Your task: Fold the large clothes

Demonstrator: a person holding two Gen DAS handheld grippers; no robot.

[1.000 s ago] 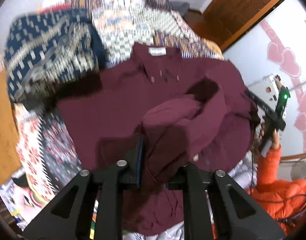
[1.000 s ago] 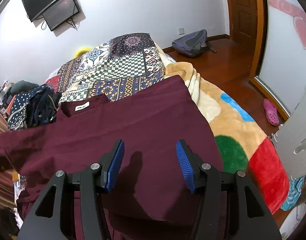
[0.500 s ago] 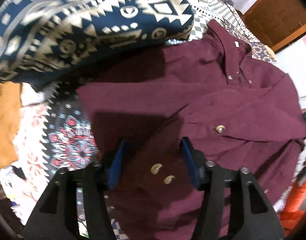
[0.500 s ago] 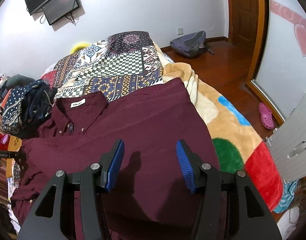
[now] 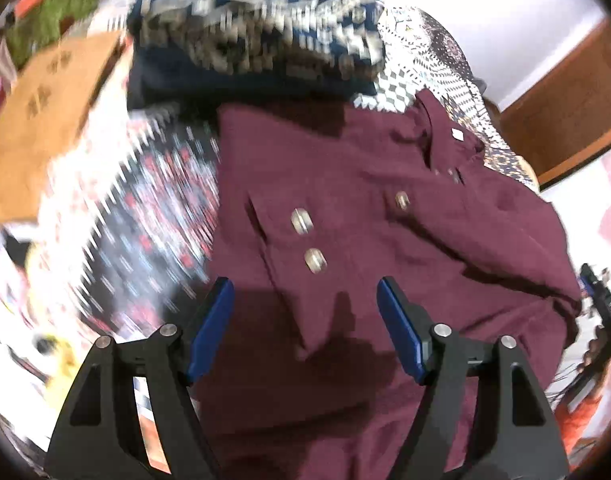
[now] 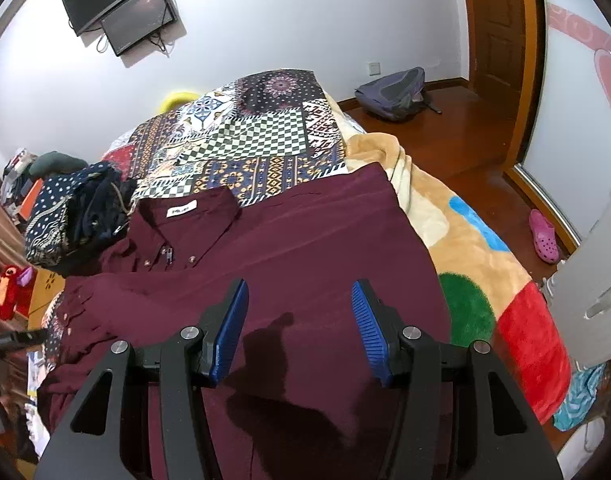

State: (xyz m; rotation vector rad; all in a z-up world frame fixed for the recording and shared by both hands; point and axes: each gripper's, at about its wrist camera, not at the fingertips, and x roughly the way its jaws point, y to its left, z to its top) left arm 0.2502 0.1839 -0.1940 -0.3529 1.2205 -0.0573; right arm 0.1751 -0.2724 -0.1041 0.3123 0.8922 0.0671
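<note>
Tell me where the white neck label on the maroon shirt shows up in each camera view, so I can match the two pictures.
Left wrist view: the white label sits upper right, inside the collar, above the buttons.
Right wrist view: the white label sits left of centre, inside the collar, above the left-hand fingertip.
Shared landmark: the navy patterned garment heaped beside the collar, on the patchwork bedspread.

Maroon button-down shirt (image 6: 305, 248) — spread flat on the patterned bed, collar with white label farthest away, buttoned cuff (image 5: 305, 236) folded across the body.
</note>
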